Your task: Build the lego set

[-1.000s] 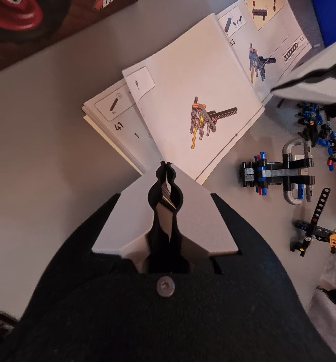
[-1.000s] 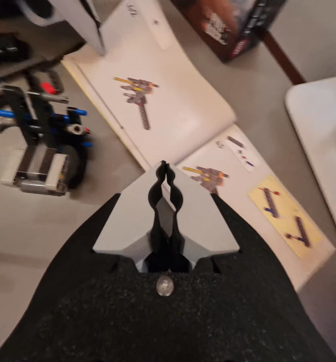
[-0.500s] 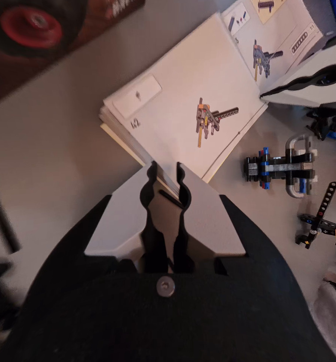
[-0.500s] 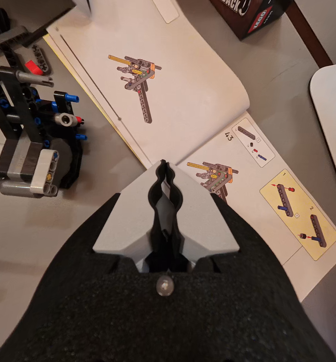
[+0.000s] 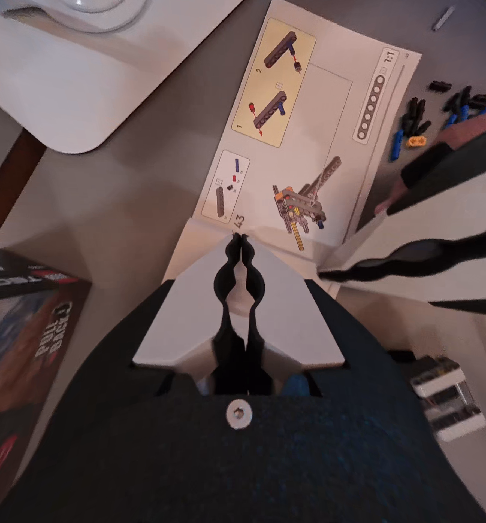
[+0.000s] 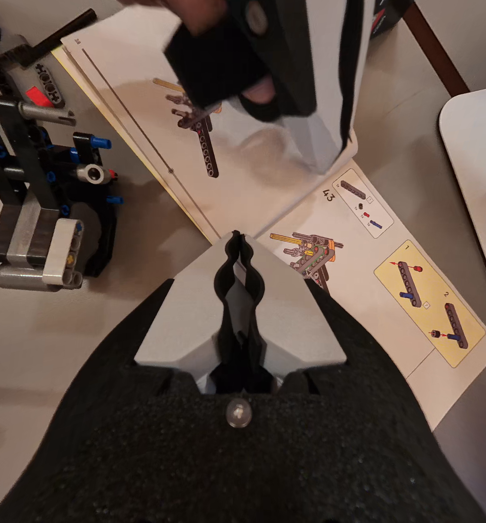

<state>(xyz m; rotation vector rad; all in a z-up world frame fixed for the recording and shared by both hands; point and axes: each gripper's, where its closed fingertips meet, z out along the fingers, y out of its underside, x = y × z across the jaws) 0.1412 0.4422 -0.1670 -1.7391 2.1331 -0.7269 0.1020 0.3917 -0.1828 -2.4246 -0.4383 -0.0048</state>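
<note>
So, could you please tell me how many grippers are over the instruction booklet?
2: the left gripper at the booklet's fold, and the right gripper at its near edge. Both are shut.

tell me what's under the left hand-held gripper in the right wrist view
The left hand-held gripper, shut, presses on the open instruction booklet. It covers part of the printed assembly drawing, so only the lower beam of that picture shows.

Printed writing on instruction booklet (image 6: 307,215), lettering on set box (image 5: 32,348)
</note>
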